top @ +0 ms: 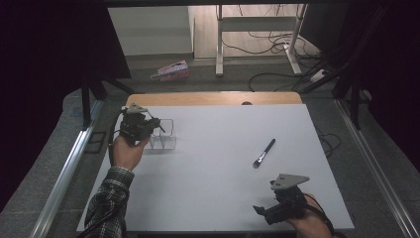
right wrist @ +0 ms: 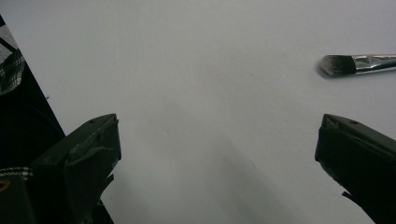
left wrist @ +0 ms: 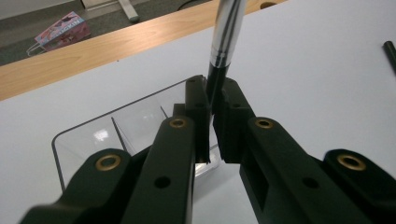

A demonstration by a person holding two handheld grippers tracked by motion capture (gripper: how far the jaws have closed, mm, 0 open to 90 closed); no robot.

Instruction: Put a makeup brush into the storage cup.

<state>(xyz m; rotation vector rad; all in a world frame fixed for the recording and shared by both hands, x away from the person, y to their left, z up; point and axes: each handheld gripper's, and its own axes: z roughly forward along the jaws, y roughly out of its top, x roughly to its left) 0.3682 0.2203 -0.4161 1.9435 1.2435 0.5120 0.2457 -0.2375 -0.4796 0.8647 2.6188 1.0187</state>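
My left gripper [top: 151,124] [left wrist: 214,93] is shut on a makeup brush [left wrist: 226,32] with a black handle and a silver ferrule, which stands up from between the jaws. It hangs just over a clear plastic organiser box [top: 168,141] [left wrist: 70,135] with inner dividers, at the left of the white table. A second makeup brush [top: 264,152] [right wrist: 355,64] lies flat on the table right of centre. Down at the front right, my right gripper [top: 267,210] [right wrist: 217,135] stands open above bare table, its jaws wide apart and nothing between them.
The white tabletop [top: 223,173] ends in a wooden strip [top: 213,98] at the far edge. A pink package [top: 171,70] [left wrist: 63,30] lies on the floor beyond. Cables and a desk frame [top: 257,29] sit farther back.
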